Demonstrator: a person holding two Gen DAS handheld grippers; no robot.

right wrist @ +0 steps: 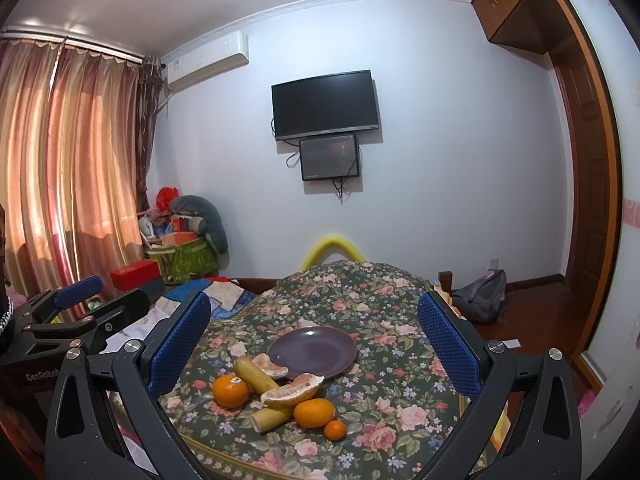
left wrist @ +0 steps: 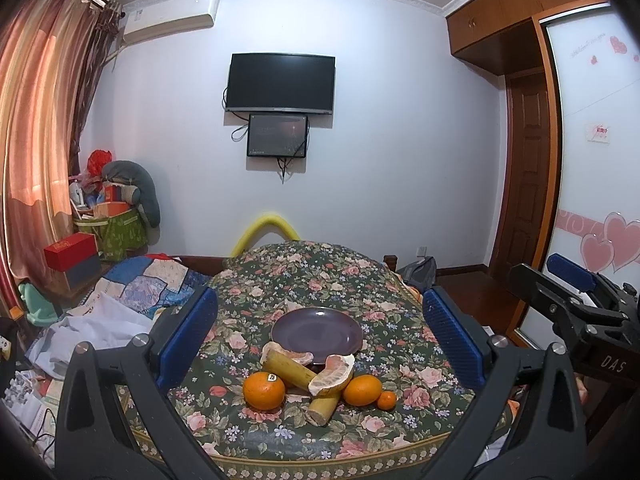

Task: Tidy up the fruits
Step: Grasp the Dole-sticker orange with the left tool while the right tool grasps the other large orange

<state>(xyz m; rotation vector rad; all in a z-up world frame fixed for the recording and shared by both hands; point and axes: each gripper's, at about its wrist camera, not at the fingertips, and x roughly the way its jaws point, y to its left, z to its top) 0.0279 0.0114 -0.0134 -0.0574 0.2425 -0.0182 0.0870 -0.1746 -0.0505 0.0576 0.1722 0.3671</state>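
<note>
the floral-covered table (left wrist: 320, 276) carries everything. toward its middle sits a round purple plate (left wrist: 317, 334) with nothing on it. the fruit lies in a huddle at the plate's 6 o'clock: two yellow sugarcane sections (left wrist: 289, 369), one leaning on the plate's near rim; two peeled pomelo wedges (left wrist: 333, 375), pale pink inside; a stickered orange (left wrist: 263, 391) at 7 o'clock; a second orange (left wrist: 362, 390) at 5 o'clock, touching a tiny tangerine (left wrist: 386, 400). the left gripper (left wrist: 318, 334) and the right gripper (right wrist: 314, 344) both hover spread wide, grasping nothing.
</note>
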